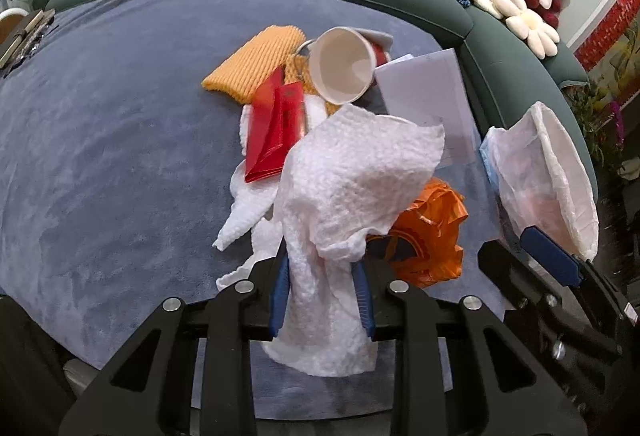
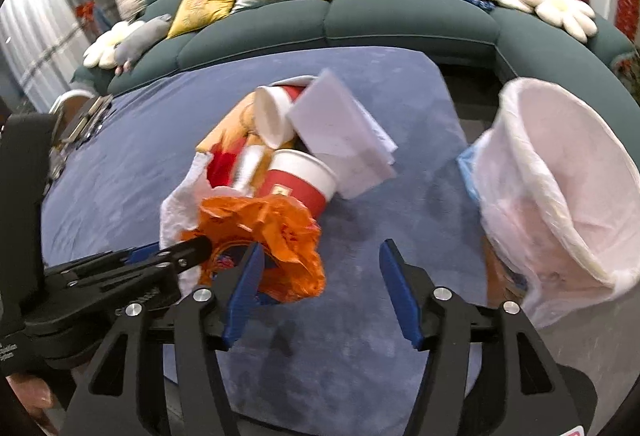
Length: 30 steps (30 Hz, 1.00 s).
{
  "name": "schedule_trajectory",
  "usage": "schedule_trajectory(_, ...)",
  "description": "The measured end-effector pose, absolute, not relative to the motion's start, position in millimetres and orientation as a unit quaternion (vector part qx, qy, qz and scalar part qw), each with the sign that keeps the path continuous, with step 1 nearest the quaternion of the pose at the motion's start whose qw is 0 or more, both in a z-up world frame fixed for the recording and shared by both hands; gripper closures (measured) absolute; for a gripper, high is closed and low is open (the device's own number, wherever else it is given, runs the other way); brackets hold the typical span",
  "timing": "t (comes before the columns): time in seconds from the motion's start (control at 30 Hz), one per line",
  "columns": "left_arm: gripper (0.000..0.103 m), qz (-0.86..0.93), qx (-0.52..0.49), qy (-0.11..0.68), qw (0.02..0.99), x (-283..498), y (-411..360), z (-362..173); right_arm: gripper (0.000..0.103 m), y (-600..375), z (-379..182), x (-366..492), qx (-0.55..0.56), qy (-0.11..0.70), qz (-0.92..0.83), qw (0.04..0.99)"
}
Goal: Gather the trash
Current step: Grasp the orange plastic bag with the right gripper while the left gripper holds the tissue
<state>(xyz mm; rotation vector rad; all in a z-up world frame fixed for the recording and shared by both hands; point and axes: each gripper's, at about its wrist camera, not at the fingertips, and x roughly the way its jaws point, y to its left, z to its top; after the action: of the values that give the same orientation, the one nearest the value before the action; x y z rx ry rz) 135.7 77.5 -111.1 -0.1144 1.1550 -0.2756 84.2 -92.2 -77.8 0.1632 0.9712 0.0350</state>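
The left gripper [image 1: 323, 300] has its two blue fingers [image 1: 279, 296] drawn close together, pinching a crumpled white paper towel [image 1: 352, 188]. The towel passes between the pads and bulges out on both sides, spreading wide above them toward the middle of the left wrist view and hanging in a narrower fold below. Its long axis runs roughly up and down the frame, along the fingers.

The right gripper [image 2: 322, 284] stands with its fingers [image 2: 400, 296] well apart and nothing between them; only blue carpet [image 2: 360, 236] shows in the gap. Its left finger sits just beside, perhaps touching, a crumpled orange plastic bag [image 2: 276, 232] at lower centre-left of the right wrist view.

The rest of the trash lies in a heap at the centre of the carpet: a red paper cup [image 2: 296, 184] on its side with its mouth toward the right, a white cup [image 1: 342, 66] with its mouth facing the camera, a red packet [image 1: 272, 132], an orange mesh sleeve [image 1: 256, 62] and white paper sheets [image 1: 428, 96]. A white-lined bin [image 2: 560, 188] stands tilted at the right edge of both views, its mouth opening toward upper left. A green sofa [image 2: 360, 20] with cushions curves across the top.
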Motion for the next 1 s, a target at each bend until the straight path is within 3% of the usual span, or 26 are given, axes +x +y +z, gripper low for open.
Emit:
schedule_trajectory(0.27, 0.076, -0.12, -0.067, 0.553, 0.822, 140, 90, -120, 0.046, -78, -98, 103, 0.068, 0.484, 0.029, 0.872)
schedule_trajectory(0.47, 0.075, -0.118, -0.079, 0.561, 0.816, 146, 94, -125, 0.057, -75, -115, 113, 0.09, 0.497, 0.056, 0.861)
schedule_trajectory(0.8, 0.074, -0.115, -0.074, 0.558, 0.819, 145, 94, -127, 0.058, -68, -133, 106, 0.096, 0.517, 0.072, 0.848)
schedule_trajectory(0.83, 0.074, -0.115, -0.073, 0.558, 0.819, 145, 94, -127, 0.06, -69, -133, 107, 0.096, 0.516, 0.071, 0.848)
schedule_trajectory(0.9, 0.074, -0.116, -0.072, 0.558, 0.819, 143, 94, -126, 0.083, -70, -134, 109, 0.098, 0.518, 0.072, 0.846)
schedule_trajectory(1.0, 0.074, -0.118, -0.07, 0.556, 0.82, 141, 93, -121, 0.09, -73, -130, 108, 0.106, 0.512, 0.078, 0.849)
